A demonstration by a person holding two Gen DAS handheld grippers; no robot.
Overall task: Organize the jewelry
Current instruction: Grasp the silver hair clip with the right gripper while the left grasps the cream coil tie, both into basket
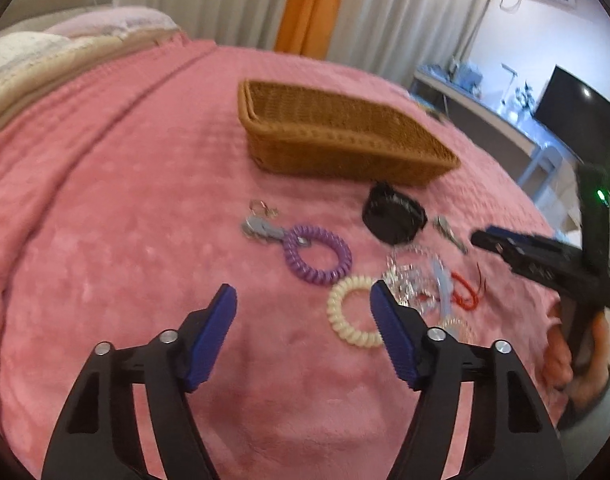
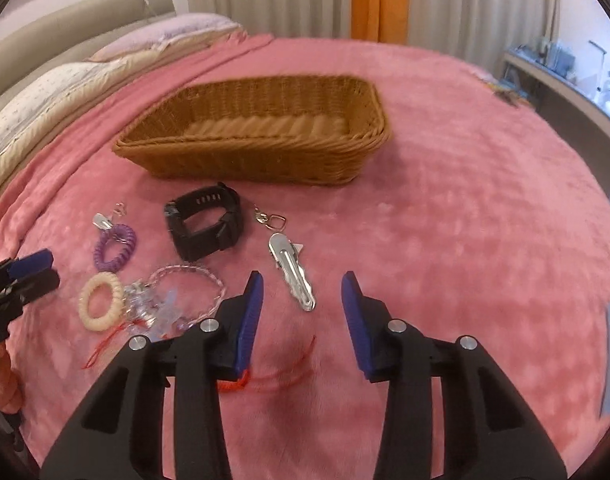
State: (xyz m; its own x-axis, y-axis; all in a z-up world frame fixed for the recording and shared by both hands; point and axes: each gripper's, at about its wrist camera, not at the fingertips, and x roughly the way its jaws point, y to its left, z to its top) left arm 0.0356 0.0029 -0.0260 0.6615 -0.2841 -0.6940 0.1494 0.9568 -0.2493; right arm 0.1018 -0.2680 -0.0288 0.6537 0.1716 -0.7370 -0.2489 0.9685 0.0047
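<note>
A brown wicker basket stands empty on a pink blanket. In front of it lie a black watch, a purple coil bracelet, a cream coil bracelet, a clear beaded bracelet, a silver hair clip and a red cord. My left gripper is open and empty, just left of the cream bracelet. My right gripper is open and empty, with the silver clip between its fingertips' line of sight.
The pink blanket covers a bed with pillows at the far left. Curtains hang behind. A desk and dark screen stand to the right. A small silver keyring lies near the watch.
</note>
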